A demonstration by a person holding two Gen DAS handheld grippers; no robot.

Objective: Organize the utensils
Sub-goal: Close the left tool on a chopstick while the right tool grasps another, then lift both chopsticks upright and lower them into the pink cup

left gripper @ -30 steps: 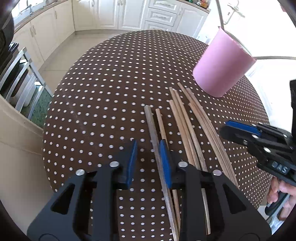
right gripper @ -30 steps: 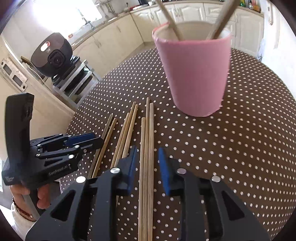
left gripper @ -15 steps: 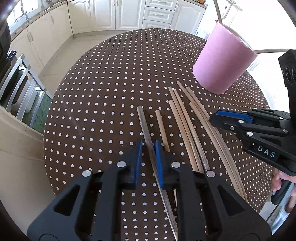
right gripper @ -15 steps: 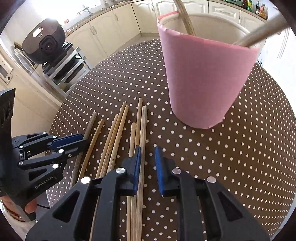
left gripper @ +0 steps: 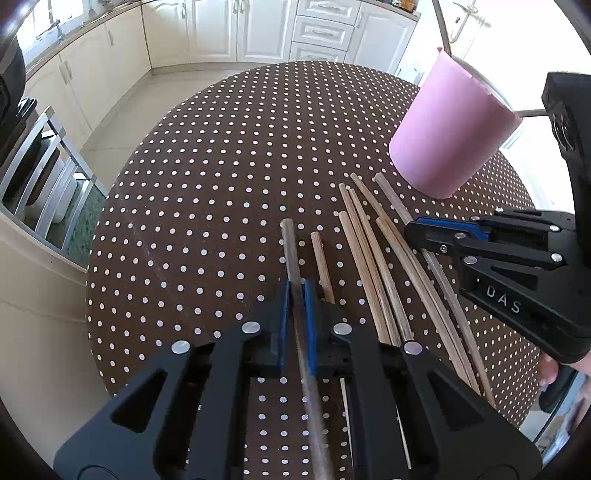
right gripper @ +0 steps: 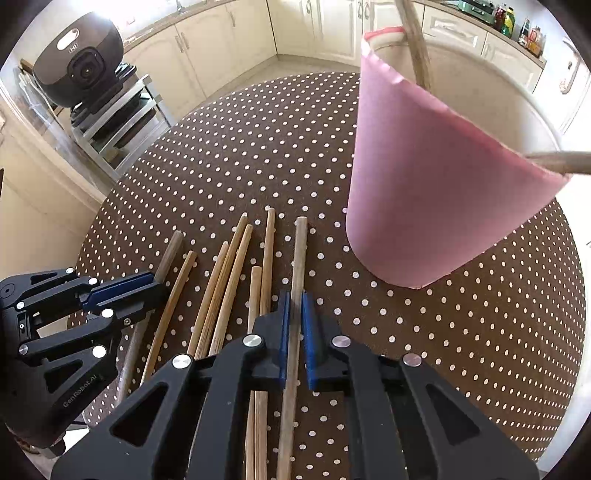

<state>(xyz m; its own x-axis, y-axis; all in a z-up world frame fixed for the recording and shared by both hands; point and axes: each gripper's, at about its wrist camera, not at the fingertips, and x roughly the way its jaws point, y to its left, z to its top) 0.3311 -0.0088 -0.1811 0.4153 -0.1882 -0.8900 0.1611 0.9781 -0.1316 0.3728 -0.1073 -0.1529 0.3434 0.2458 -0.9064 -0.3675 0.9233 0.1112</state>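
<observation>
Several wooden chopsticks [left gripper: 369, 266] lie side by side on the brown polka-dot table [left gripper: 221, 166]. At the left end of the row, my left gripper [left gripper: 296, 286] has its jaws closing tight on a grey-brown chopstick [left gripper: 290, 247], blue pads against it. My right gripper [right gripper: 295, 299] is closing the same way on the rightmost chopstick [right gripper: 300, 251], which still lies on the cloth. A pink cup [right gripper: 436, 206] stands just beyond, with two sticks [right gripper: 415, 44] leaning in it. Each view also shows the other gripper: the right gripper [left gripper: 410, 230] and the left gripper [right gripper: 155, 284].
The round table's edge curves close on the left and near sides. A rice cooker [right gripper: 81, 62] sits on a metal rack [right gripper: 122, 122] beside the table. Cream kitchen cabinets [left gripper: 258, 29] line the far wall. A person's hand [left gripper: 550, 369] holds the right gripper's handle.
Both grippers' jaws have narrowed from apart to pressed on one chopstick each. The right gripper has shifted closer to the pink cup and rolled a little; the left has barely moved.
</observation>
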